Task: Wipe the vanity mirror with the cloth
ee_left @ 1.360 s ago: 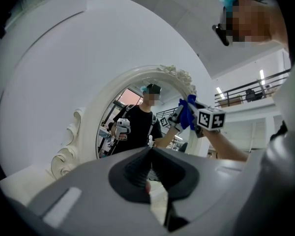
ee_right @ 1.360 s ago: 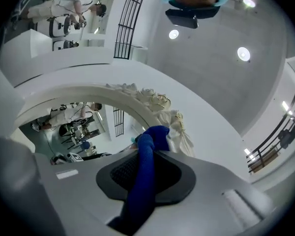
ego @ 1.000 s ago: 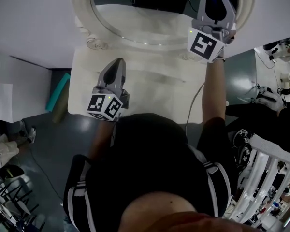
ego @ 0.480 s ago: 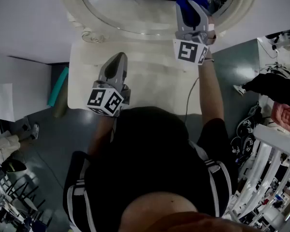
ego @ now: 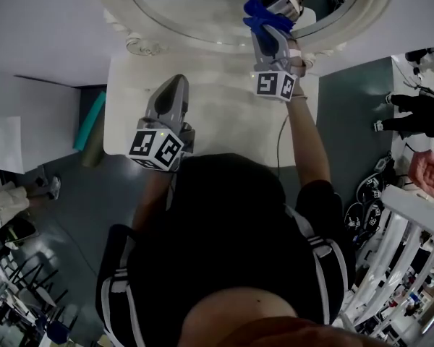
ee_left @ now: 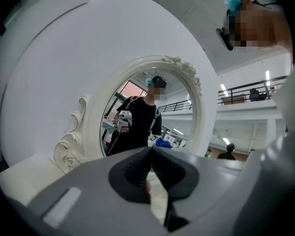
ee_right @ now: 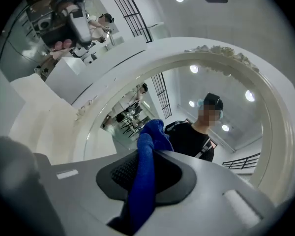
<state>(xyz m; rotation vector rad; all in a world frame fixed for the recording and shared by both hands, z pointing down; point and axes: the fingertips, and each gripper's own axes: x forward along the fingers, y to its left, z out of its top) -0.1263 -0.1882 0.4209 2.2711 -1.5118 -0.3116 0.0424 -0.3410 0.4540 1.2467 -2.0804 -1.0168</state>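
Note:
The oval vanity mirror (ego: 202, 16) in its white carved frame stands at the back of the white table (ego: 224, 114). My right gripper (ego: 265, 29) is shut on a blue cloth (ego: 259, 11), which it holds up against the lower right part of the glass. In the right gripper view the blue cloth (ee_right: 143, 173) hangs out between the jaws of the right gripper (ee_right: 146, 157), close to the mirror (ee_right: 187, 102). My left gripper (ego: 176, 83) hovers over the table's left half, shut and holding nothing. In the left gripper view the left gripper (ee_left: 150, 168) faces the mirror (ee_left: 137, 117) from a distance.
A teal roll (ego: 88, 130) leans by the table's left side, on the dark floor. A white rack (ego: 401, 266) stands to the right. The white wall runs behind the mirror. My own body hides the table's front edge.
The right gripper has swept left along the mirror's lower edge with the blue cloth and now sits over the glass. The left gripper has stayed nearly where it was.

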